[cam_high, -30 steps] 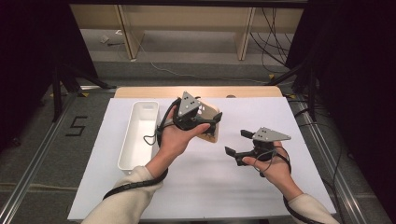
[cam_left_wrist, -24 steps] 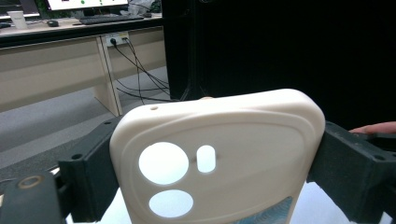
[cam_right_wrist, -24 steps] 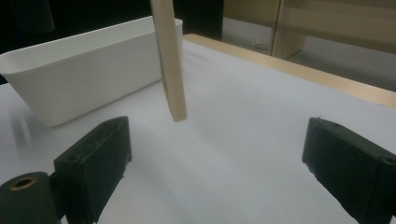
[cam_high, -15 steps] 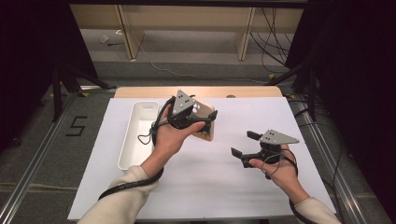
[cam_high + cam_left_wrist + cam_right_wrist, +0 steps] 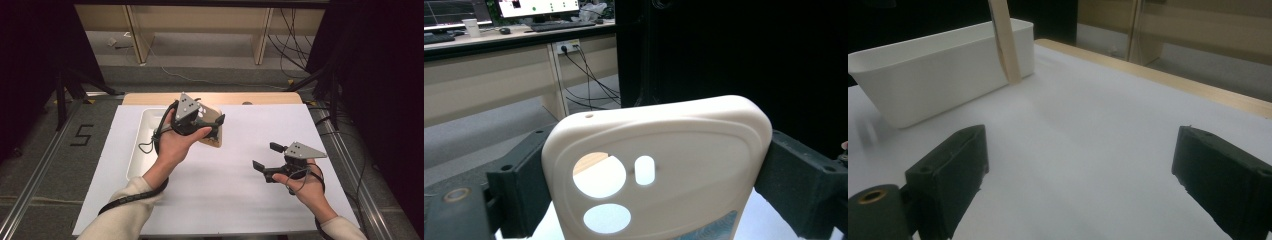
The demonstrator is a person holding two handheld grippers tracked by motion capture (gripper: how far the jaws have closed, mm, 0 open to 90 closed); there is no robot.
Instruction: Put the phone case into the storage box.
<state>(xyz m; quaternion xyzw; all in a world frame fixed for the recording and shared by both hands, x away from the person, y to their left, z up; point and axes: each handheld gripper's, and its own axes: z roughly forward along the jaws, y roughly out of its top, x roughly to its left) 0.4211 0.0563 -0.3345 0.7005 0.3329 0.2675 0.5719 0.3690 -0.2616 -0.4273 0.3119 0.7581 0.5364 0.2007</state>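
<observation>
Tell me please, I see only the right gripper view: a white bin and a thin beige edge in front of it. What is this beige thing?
Observer: It is a beige phone case, with camera cutouts, seen edge-on from your side.
Operator: Does it stand on the table?
Observer: No. In the high view the left gripper holds it up above the white sheet, beside the white bin.
Operator: Is the grip firm?
Observer: In the left gripper view both black jaws press the case's two side edges.
Operator: And my gripper?
Observer: The right gripper is open and holds nothing, low over the sheet, apart from the case.
</observation>
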